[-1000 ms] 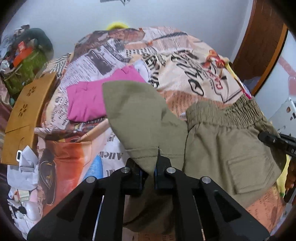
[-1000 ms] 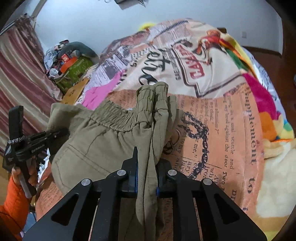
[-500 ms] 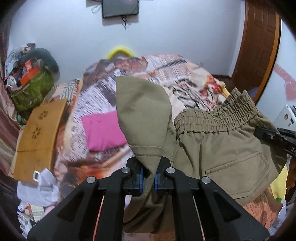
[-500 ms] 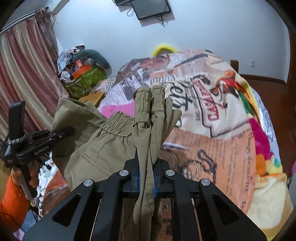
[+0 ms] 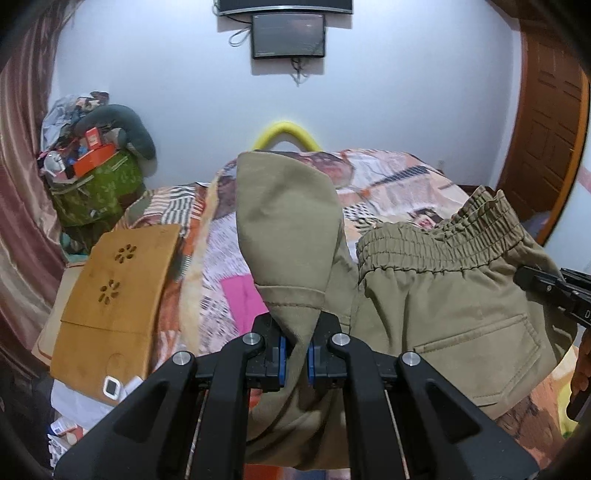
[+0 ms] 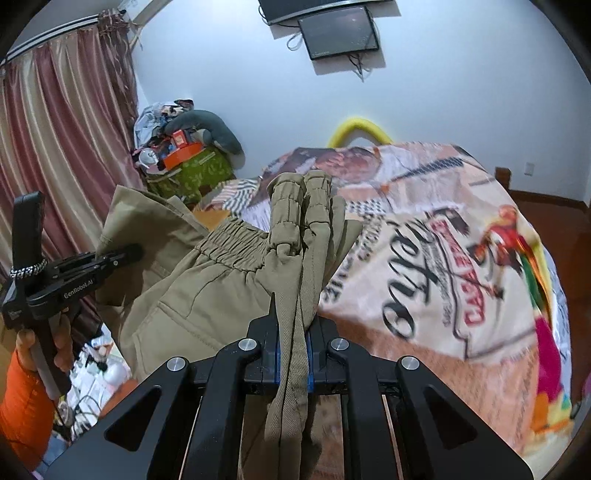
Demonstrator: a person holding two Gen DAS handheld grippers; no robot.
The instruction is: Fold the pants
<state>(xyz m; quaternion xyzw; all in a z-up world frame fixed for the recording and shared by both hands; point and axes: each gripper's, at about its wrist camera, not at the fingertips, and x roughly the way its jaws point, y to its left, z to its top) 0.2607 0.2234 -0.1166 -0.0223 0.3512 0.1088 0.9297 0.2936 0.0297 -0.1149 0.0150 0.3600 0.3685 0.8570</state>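
Note:
Olive khaki pants (image 5: 454,310) hang in the air above the bed, held by both grippers. My left gripper (image 5: 295,345) is shut on a hemmed leg end, which stands up above the fingers. My right gripper (image 6: 293,356) is shut on the bunched elastic waistband (image 6: 299,206); the pants (image 6: 192,295) drape to its left. A back pocket (image 5: 476,354) faces the left wrist view. The left gripper also shows in the right wrist view (image 6: 122,254), and the right gripper at the right edge of the left wrist view (image 5: 532,280).
A bed with a newspaper-print blanket (image 6: 443,266) lies below. A pink garment (image 5: 243,299) lies on it. A wooden lap board (image 5: 114,291) leans at the left. A cluttered green bag (image 5: 92,188), a curtain (image 6: 55,147), a wall screen (image 5: 288,35) and a door (image 5: 550,122) surround it.
Both grippers have risen and tilted up with the pants, lifting them off the bed. The wall and screen have come into view. Both stay shut on the fabric.

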